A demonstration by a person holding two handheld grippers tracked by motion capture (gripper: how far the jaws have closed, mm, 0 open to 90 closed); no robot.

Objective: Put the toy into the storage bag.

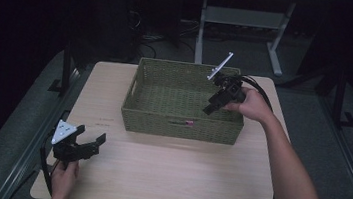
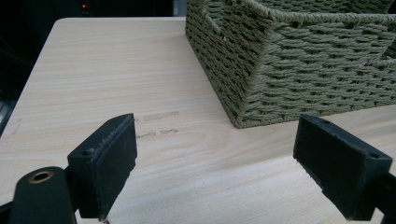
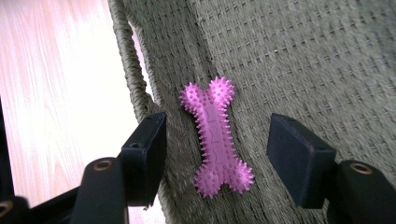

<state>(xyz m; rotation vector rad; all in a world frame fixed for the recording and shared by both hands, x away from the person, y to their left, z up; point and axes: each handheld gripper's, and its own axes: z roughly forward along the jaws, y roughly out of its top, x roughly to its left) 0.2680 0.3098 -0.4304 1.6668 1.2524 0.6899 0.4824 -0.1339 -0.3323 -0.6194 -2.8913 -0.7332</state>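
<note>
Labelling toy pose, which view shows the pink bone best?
The right gripper view: the pink spiked bone toy lies whole and close on the floor of the woven basket, between the open jaws, untouched. The high view gives a pink sliver behind the near wall. The left gripper view shows the basket's outside.

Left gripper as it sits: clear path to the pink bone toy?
Probably not directly. The left gripper sits low outside the woven basket, whose near wall stands between it and the pink bone toy on the basket floor; it must go over the rim.
</note>
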